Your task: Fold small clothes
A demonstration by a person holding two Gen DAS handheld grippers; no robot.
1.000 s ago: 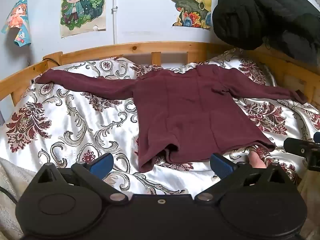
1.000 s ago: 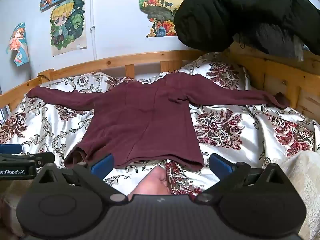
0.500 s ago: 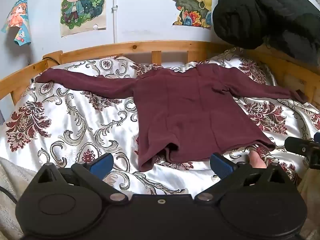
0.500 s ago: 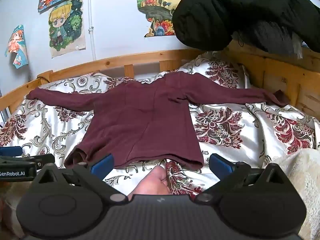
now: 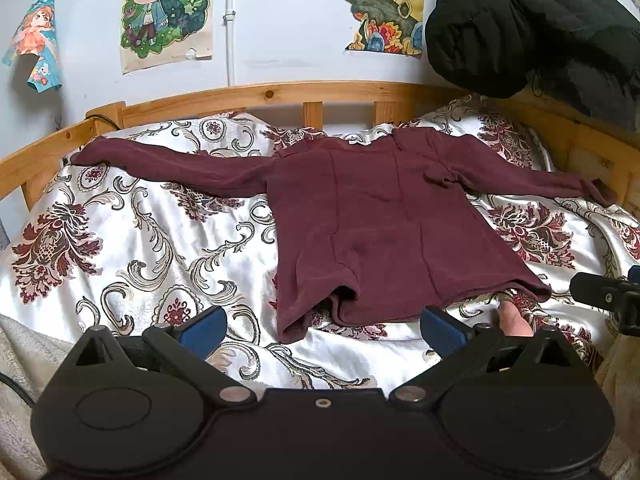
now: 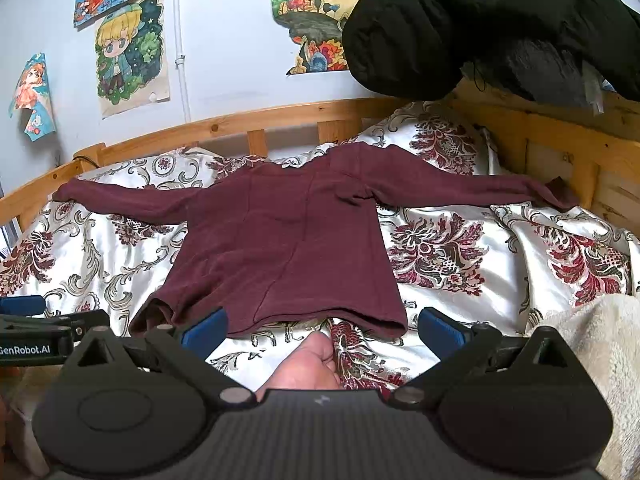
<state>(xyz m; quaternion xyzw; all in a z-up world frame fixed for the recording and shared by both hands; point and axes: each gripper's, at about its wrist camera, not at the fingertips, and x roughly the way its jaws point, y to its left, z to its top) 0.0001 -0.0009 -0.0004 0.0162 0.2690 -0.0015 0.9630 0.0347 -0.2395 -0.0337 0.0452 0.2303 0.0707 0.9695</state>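
Observation:
A maroon long-sleeved top (image 5: 372, 220) lies flat on the patterned bedspread (image 5: 160, 232), both sleeves spread out to the sides, hem towards me. It also shows in the right wrist view (image 6: 288, 240). My left gripper (image 5: 322, 328) is open and empty, just short of the hem's left part. My right gripper (image 6: 320, 328) is open and empty, just short of the hem's right part. A person's finger (image 6: 308, 364) rests on the bedspread between the right gripper's fingers. The right gripper's tip (image 5: 604, 292) shows at the right edge of the left wrist view.
A wooden bed rail (image 5: 260, 98) runs along the back and right side (image 6: 560, 152). A black padded jacket (image 6: 480, 20) hangs over the right corner. A cream fleece blanket (image 6: 600, 340) lies at the near right. Posters hang on the wall (image 5: 168, 8).
Both grippers have hardly moved; the views shifted very slightly. The top lies as before.

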